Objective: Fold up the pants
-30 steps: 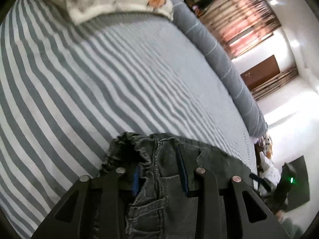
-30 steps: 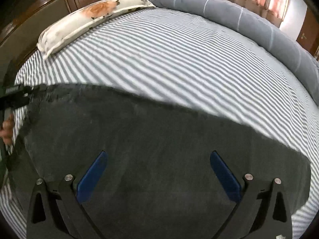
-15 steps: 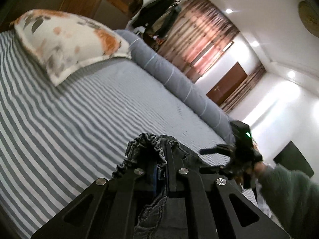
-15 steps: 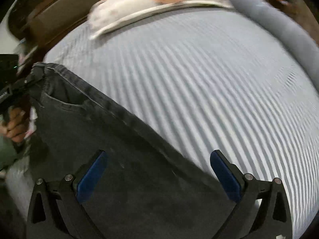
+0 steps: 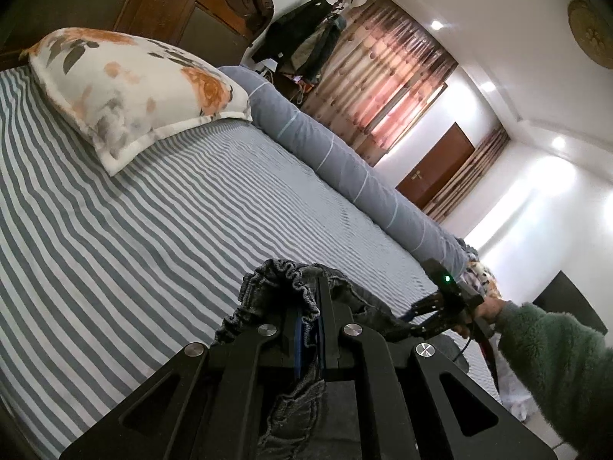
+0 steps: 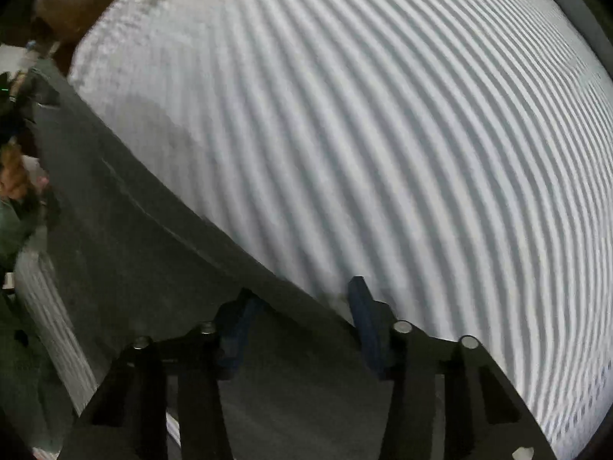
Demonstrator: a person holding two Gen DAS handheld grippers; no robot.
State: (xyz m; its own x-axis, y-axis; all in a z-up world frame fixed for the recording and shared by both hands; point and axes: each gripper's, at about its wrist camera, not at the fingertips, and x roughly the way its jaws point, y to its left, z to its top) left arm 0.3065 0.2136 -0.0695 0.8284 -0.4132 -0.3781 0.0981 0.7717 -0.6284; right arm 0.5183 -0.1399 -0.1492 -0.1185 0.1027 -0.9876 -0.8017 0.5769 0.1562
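Left wrist view has the left claw (image 5: 309,329) pressed together on the bunched elastic waistband of the dark pants (image 5: 291,287), holding that end up off the striped bed (image 5: 153,230). Off to the right in the same view the right claw (image 5: 415,312) sits at the far side of the waistband, with a green fuzzy sleeve (image 5: 551,364) behind it.

Right wrist view is blurry, but the right claw (image 6: 302,322) looks straight down at the pants (image 6: 161,268), and its jaws have just been closing. The top edge of the fabric runs right between the two blue pads (image 6: 362,318). They look half closed with a gap left over, so I'd say it isn't pinching yet.

The bit that matters: the waistband runs as a long diagonal line from the right claw, near and low, up to the far left where the left claw (image 6: 15,103) holds the other corner. So the edge to grab already sits between the jaws. My guess is it just needs to finish closing on that hem, then both ends can go up together for the fold.
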